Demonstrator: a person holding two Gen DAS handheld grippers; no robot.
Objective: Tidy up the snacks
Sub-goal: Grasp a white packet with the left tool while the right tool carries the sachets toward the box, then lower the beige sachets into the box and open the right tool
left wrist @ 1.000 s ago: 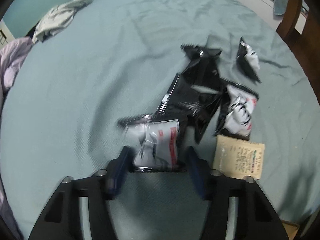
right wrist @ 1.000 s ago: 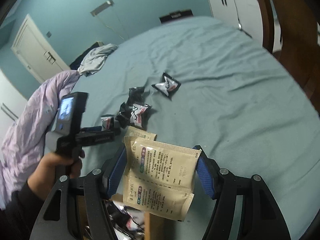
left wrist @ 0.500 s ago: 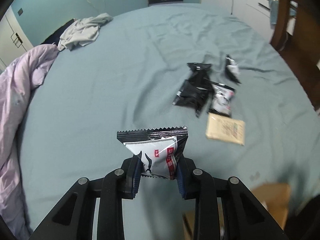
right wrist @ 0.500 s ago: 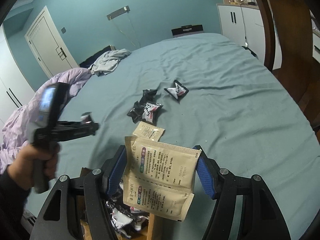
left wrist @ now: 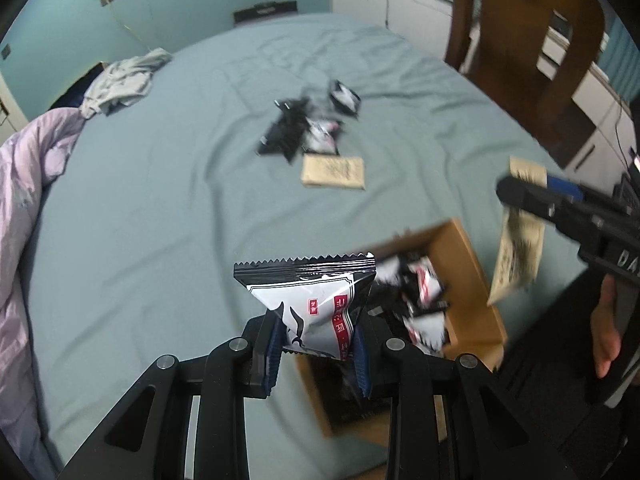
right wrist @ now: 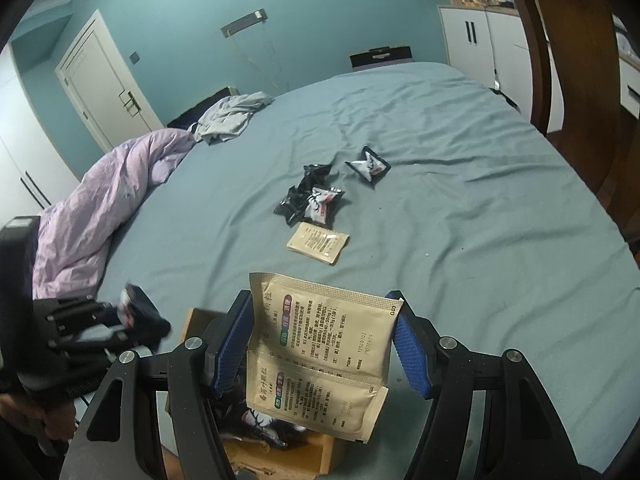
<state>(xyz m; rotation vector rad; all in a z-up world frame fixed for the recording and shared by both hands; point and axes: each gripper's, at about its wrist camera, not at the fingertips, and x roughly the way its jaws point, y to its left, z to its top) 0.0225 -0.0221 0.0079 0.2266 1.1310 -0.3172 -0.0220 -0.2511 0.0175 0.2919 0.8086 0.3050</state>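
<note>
My left gripper [left wrist: 316, 354] is shut on a black-and-white snack packet [left wrist: 316, 312], held in the air over the near edge of an open cardboard box [left wrist: 472, 276] with several like packets inside. The right gripper [right wrist: 324, 344] is shut on a pair of joined beige sachets [right wrist: 320, 340] that hang above the same box [right wrist: 188, 320]. On the blue bed sheet [right wrist: 460, 220] farther off lie a small heap of black packets [right wrist: 310, 200], a single packet [right wrist: 368, 166] and another beige sachet [right wrist: 318, 242]. The left gripper [right wrist: 136, 316] shows at the left of the right wrist view.
A lilac duvet [right wrist: 100, 208] is bunched along the bed's left side, with a grey garment [right wrist: 232, 116] beyond it. A wooden chair [left wrist: 532, 60] and white cabinets [right wrist: 476, 36] stand at the right. A person's hand [left wrist: 608, 328] grips the right tool.
The left gripper closed on the packet, lifted it off the bed and carried it back over the box. The right gripper kept its sachets and shifted a little.
</note>
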